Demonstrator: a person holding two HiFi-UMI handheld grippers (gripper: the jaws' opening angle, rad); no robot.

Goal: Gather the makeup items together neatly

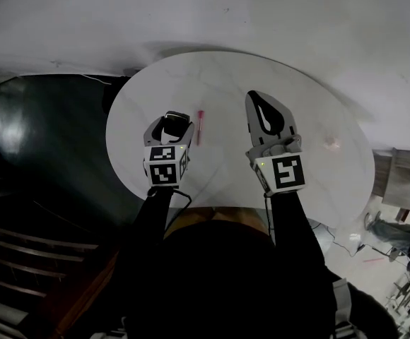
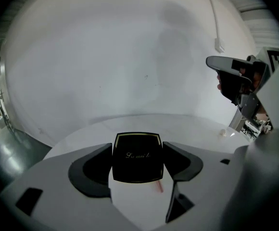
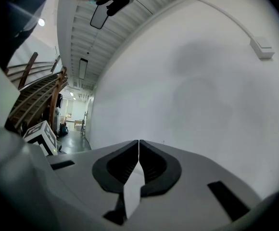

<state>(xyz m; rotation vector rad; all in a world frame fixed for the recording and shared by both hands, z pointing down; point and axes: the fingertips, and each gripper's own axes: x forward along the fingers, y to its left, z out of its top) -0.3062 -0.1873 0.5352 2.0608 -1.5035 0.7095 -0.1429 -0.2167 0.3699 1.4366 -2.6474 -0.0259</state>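
Note:
My left gripper (image 1: 174, 123) is shut on a black square compact (image 2: 137, 157) with a gold edge and gold lettering; the compact (image 1: 176, 122) is held over the left part of the round white table (image 1: 219, 83). A slim pink tube (image 1: 199, 126) lies on the table just right of that gripper, and shows below the compact as a pink tube (image 2: 158, 186). My right gripper (image 1: 261, 109) is raised over the table's middle, jaws pressed together with nothing between them; in the right gripper view it (image 3: 138, 143) faces the wall. A small pale item (image 1: 331, 144) rests at the far right.
The white table (image 2: 197, 129) stands against a white wall (image 1: 191, 13). A dark floor (image 1: 42, 140) and wooden stair rails (image 1: 21, 239) lie to the left. Clutter and a box (image 1: 403, 182) sit at the right. The right gripper (image 2: 235, 76) shows in the left gripper view.

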